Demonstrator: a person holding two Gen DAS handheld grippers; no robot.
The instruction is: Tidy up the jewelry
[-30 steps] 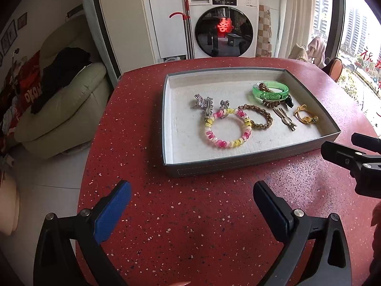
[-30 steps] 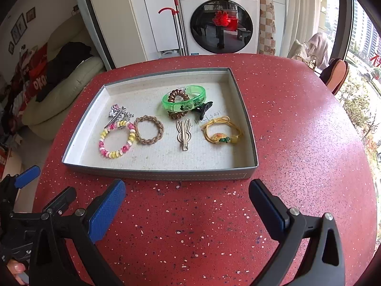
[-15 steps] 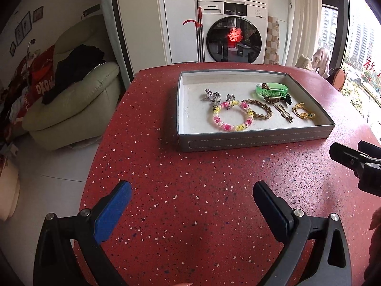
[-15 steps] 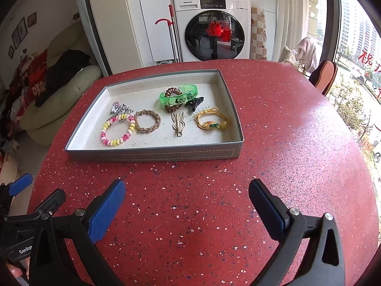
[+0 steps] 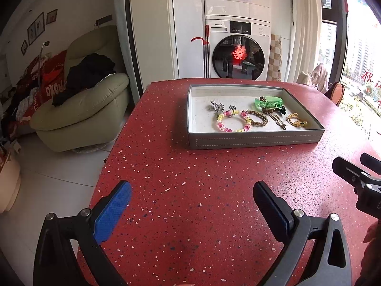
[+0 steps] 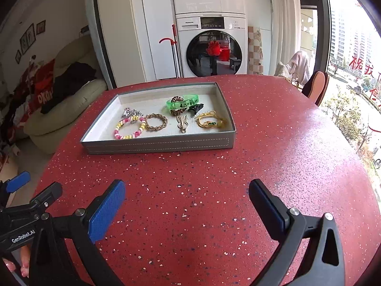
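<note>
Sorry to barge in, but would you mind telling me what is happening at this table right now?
A person is holding a two-finger gripper in each hand over a red speckled table, sorting jewelry. The left gripper and right gripper are both open and empty, short of the grey tray. In the tray lie a pink and yellow beaded bracelet, a brown braided bracelet, a green bangle, a rabbit-shaped clip and a yellow cord bracelet. Nothing is being gripped.
</note>
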